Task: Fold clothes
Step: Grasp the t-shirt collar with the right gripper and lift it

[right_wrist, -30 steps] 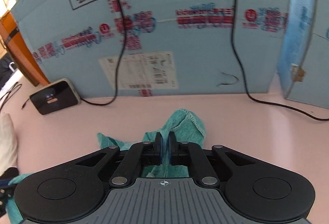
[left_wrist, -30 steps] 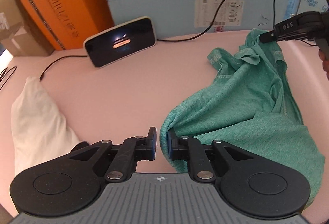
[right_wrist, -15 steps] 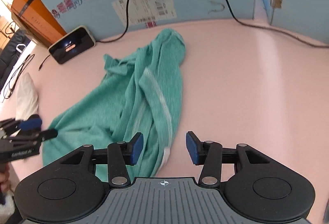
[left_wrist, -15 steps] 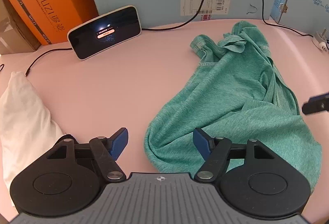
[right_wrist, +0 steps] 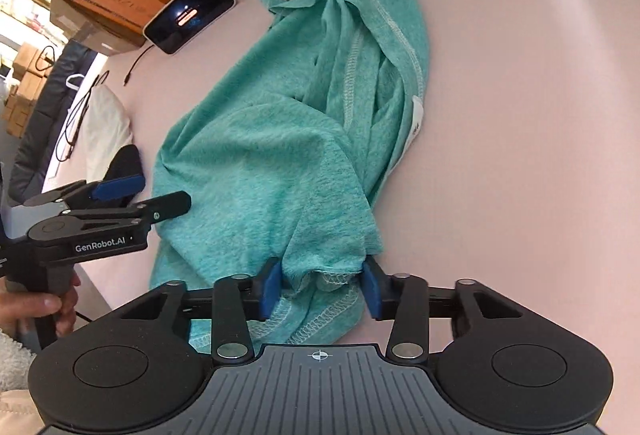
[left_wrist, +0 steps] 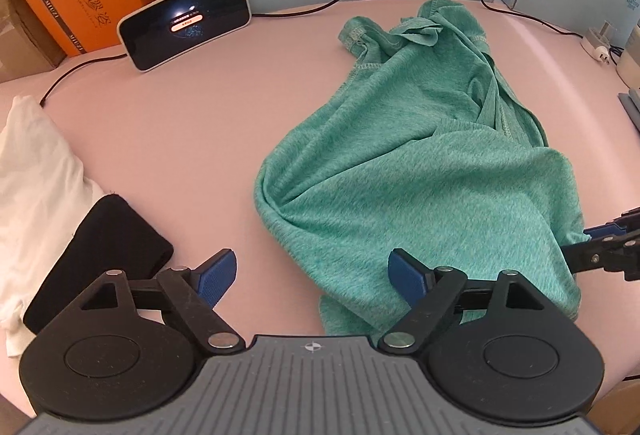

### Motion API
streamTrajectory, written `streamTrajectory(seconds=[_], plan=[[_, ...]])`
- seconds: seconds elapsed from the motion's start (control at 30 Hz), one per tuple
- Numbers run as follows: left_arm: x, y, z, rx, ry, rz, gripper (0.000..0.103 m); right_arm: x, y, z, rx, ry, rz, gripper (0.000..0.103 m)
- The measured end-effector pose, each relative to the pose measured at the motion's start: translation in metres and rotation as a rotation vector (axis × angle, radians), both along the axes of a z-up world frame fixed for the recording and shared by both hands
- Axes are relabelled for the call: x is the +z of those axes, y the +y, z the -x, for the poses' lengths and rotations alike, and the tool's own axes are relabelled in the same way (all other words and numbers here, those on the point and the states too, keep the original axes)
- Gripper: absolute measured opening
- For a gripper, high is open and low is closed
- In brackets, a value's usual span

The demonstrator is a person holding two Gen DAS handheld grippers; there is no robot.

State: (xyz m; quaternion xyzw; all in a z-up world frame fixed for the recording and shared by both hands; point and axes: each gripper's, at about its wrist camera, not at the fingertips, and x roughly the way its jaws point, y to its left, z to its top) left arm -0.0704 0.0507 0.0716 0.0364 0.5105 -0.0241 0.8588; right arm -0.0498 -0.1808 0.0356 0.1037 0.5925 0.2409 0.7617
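Two grippers working one green T-shirt (left_wrist: 420,175), crumpled lengthwise on the pink table (left_wrist: 200,123). Fills centre to right of the left wrist view: collar and sleeves bunched toward upper frame, hem toward lower edge.

Left gripper (left_wrist: 314,275): jaws just been opening, now spread wide at bottom centre. Straddles the lower-left corner of the shirt; right pad sits against the fabric, left pad over bare table. Nothing clamped. Probably staged to take that hem corner.

Right gripper (right_wrist: 321,285): jaws just been closing, with a wad of hem gathered between the blue pads at lower centre of the right wrist view. Looks pinched from both sides, though folds hide the actual contact faces. Makes sense as one hem corner secured first, the other next, then pull flat before any folding.

Material notes:
- Heathered knit, thin and limp, drapes in soft ridges, no stiffness to hold a crease.
- Pale overlock stitching along hems and seams; white care label (right_wrist: 416,119) exposed at right, so likely partly inside out.
- Ribbed blue rubber pads, black linkage arms.
- Smooth matte tabletop, should let cloth slide.

Also on the table, left edge: white cloth (left_wrist: 36,163) and black cloth (left_wrist: 104,247), well apart from the shirt.
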Motion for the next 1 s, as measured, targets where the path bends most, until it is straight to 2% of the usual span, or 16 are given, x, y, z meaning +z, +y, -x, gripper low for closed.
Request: streamTrajectory(seconds=[0.03, 0.13, 0.4, 0.57, 0.77, 0.87, 0.93, 1.0], plan=[[0.001, 0.004, 0.003, 0.011, -0.003, 0.0, 0.082, 0.002, 0.004, 0.001, -0.001, -0.013, 0.0, 0.024], [0.007, 0.017, 0.009, 0.052, -0.015, -0.005, 0.082, 0.009, 0.014, 0.003, -0.001, -0.051, 0.003, 0.015], [0.017, 0.06, 0.033, 0.181, -0.052, -0.019, 0.082, 0.037, 0.04, 0.008, 0.059, -0.156, -0.062, 0.012], [0.023, 0.083, 0.045, 0.255, -0.077, -0.024, 0.082, 0.056, 0.07, 0.012, 0.16, -0.198, -0.144, 0.012], [0.022, 0.094, 0.051, 0.293, -0.076, 0.001, 0.085, 0.049, 0.108, 0.025, 0.356, -0.134, -0.22, 0.011], [0.019, 0.09, 0.052, 0.28, -0.065, 0.015, 0.085, 0.041, 0.127, 0.034, 0.447, -0.076, -0.206, 0.012], [0.017, 0.083, 0.051, 0.261, -0.061, 0.025, 0.085, 0.035, 0.138, 0.039, 0.501, -0.041, -0.191, 0.015], [0.016, 0.075, 0.05, 0.23, -0.056, 0.035, 0.085, 0.035, 0.139, 0.04, 0.503, -0.037, -0.184, 0.016]])
